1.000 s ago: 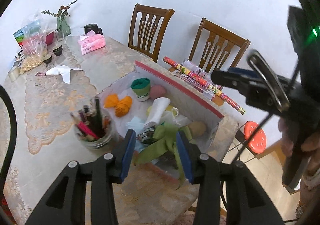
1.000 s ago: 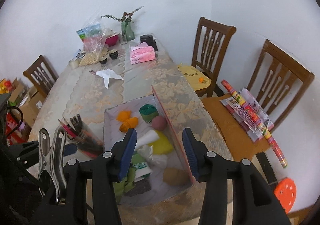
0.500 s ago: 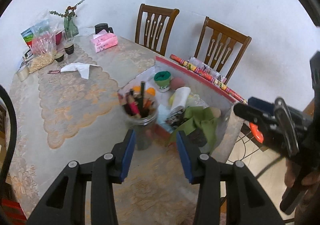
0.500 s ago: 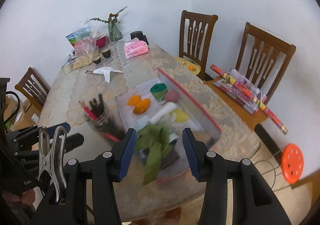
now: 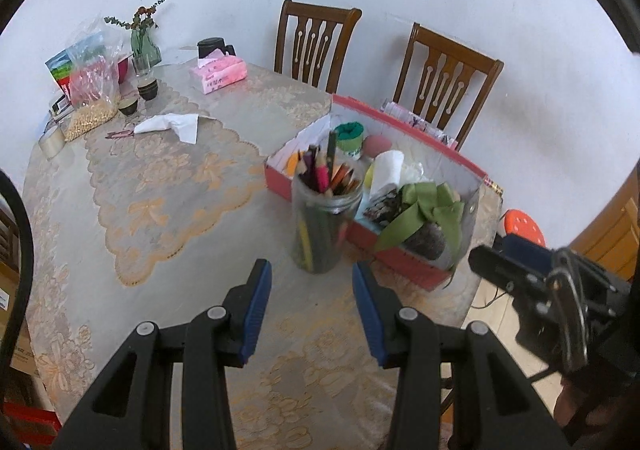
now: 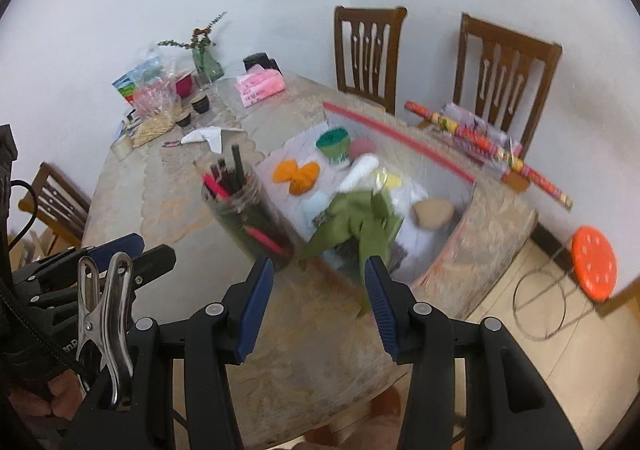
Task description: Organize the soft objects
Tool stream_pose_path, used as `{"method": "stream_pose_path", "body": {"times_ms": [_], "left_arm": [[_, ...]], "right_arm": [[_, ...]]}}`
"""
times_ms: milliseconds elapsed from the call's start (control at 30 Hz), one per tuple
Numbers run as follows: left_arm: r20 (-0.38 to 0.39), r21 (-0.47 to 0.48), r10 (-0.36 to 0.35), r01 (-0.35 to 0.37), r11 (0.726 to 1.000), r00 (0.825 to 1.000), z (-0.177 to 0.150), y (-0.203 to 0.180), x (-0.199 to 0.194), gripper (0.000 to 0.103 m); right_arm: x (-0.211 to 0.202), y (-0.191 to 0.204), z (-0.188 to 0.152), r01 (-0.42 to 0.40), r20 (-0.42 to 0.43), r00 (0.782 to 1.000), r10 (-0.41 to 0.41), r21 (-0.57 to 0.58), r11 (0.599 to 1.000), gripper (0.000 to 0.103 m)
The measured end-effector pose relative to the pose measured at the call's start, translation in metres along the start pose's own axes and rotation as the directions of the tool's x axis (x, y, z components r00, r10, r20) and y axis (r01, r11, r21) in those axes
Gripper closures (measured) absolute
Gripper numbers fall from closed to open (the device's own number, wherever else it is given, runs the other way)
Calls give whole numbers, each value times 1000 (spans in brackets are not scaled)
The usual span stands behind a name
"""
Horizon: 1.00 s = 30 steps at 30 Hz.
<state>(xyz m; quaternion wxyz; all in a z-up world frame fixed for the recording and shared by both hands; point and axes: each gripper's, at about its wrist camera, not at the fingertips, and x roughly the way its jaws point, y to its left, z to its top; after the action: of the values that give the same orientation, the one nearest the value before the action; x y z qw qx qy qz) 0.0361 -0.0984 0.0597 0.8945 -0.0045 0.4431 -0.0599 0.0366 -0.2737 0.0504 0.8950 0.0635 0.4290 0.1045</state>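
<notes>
**Soft Items Gathered in the Red Box: Gripper Standoff Position**

The soft objects lie inside the red box (image 5: 404,264) at the right, near corner of the table (image 5: 168,218). A green cloth (image 5: 424,206) drapes over the box's near end, with one strip hanging past the near wall. Farther in lie a white roll (image 5: 387,170), an orange piece (image 6: 298,176), a green-topped roll (image 5: 349,132) and a pink ball (image 5: 375,144). A tan lump (image 6: 434,212) rests against the right wall.

Just left of the box, touching or nearly so, stands a glass jar of pencils (image 5: 324,222).

Both tools hang above the near table edge, well back from the box. The left gripper (image 5: 312,306) has its jaws spread and holds nothing. The right gripper (image 6: 320,300) is likewise spread and unloaded.

This layout fits either a box being sorted or a box already filled. If the overhanging cloth needs handling, my judgement is:

- Approach from above the box's near end.
- Pinch the cloth at its bunched middle, not a loose tail, which will slip.
- Keep clear of the jar; it is tall and could tip easily.
</notes>
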Motion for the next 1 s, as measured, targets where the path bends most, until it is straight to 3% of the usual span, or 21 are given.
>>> {"method": "stream_pose_path", "body": {"times_ms": [367, 1000], "left_arm": [[-49, -12, 1, -2, 1000, 999, -19, 16, 12, 59], [-127, -24, 37, -41, 999, 991, -38, 28, 26, 53]], "right_arm": [[14, 30, -34, 4, -88, 996, 0, 44, 999, 54], [17, 42, -45, 17, -130, 991, -10, 48, 999, 54]]}}
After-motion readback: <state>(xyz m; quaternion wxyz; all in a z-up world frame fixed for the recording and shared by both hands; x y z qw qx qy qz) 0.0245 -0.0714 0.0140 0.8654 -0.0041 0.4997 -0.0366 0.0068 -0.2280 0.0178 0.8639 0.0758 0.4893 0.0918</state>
